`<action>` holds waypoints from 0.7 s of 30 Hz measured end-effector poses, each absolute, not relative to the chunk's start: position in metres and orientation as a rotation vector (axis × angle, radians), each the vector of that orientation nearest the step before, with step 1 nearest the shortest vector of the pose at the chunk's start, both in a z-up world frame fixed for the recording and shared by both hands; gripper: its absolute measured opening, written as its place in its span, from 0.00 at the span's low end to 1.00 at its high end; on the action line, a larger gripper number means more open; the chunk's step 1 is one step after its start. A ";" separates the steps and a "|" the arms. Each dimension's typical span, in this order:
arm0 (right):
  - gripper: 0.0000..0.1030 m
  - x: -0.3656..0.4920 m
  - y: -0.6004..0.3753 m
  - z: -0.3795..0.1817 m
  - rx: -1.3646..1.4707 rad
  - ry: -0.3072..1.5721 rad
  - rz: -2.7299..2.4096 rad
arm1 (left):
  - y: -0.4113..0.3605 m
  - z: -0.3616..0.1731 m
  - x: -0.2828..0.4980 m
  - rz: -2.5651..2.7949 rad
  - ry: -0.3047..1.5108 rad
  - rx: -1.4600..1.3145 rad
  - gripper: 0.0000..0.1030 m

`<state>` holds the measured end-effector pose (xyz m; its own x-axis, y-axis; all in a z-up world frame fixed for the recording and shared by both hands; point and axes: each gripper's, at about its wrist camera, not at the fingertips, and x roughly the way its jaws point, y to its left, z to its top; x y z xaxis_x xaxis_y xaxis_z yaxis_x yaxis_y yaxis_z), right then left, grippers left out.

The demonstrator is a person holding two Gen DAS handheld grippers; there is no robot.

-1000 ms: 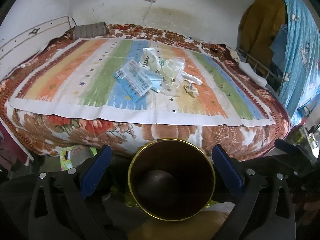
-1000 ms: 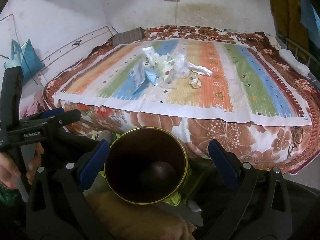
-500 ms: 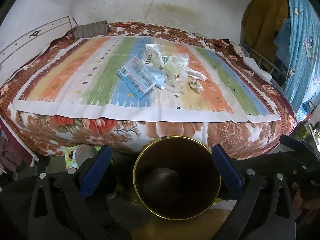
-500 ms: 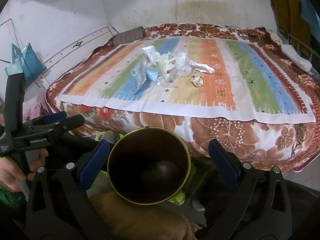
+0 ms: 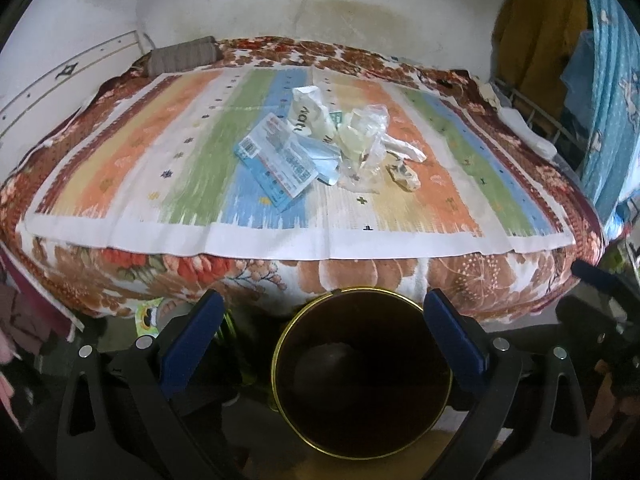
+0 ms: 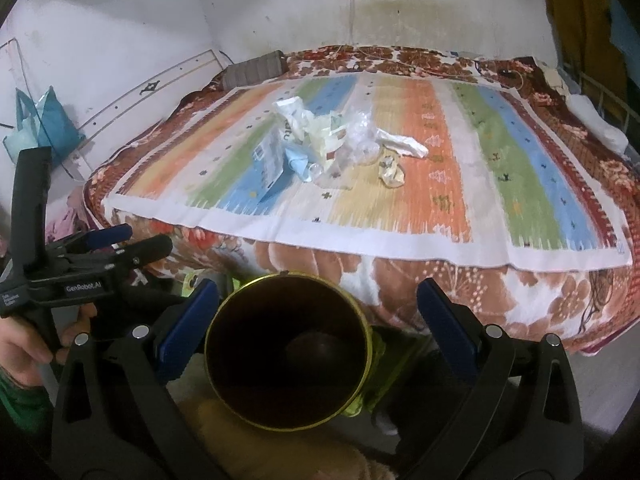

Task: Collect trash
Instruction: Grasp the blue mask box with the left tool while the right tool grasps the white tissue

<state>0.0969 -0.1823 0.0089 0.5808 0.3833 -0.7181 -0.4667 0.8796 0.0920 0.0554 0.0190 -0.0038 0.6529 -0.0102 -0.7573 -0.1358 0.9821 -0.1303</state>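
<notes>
Standing wide apart and empty, both the left gripper [image 5: 320,328] and right gripper [image 6: 318,316] frame a dark gold-rimmed bin [image 5: 362,384] below the bed, where crinkled plastic and paper trash [image 5: 332,152] lies mid-mat, while only the right view shows a hand [image 6: 24,344], partly cut off.
</notes>
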 end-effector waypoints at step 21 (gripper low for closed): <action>0.91 0.181 -0.173 0.018 -0.095 0.897 0.484 | 0.029 0.005 0.136 0.088 0.903 -0.053 0.94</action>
<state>0.1812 -0.1734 0.0182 0.5241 0.3649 -0.7695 -0.4427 0.8886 0.1199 0.1362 0.0292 0.0045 0.6156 0.0539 -0.7862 -0.0983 0.9951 -0.0088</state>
